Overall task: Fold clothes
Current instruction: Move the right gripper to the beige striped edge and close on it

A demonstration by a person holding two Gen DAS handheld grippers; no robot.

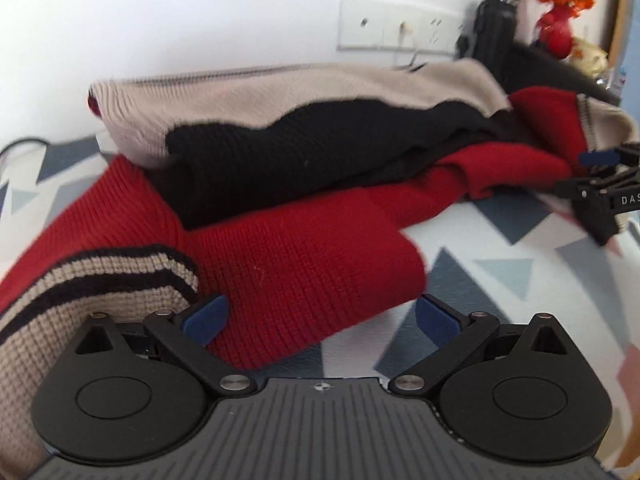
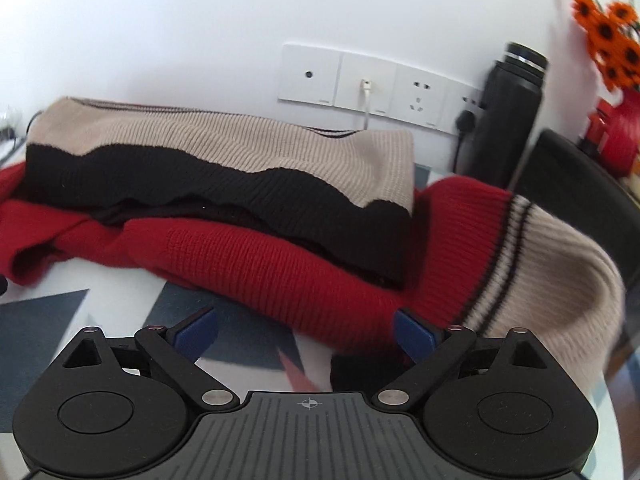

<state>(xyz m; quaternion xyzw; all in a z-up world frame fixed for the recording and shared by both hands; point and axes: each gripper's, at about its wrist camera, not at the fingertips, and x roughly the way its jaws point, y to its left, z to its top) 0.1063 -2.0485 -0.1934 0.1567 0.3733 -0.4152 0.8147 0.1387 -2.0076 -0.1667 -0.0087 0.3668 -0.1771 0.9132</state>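
Black right tool (image 1: 600,184) solely in left view

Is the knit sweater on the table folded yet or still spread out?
Partly folded: the sweater's body is doubled over into a stack, but both striped-cuff sleeves still lie out to the sides on the table.

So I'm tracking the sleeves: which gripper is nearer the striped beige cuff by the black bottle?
Right. The right gripper is open just beside that striped cuff; the left gripper sits at the sweater's opposite end.
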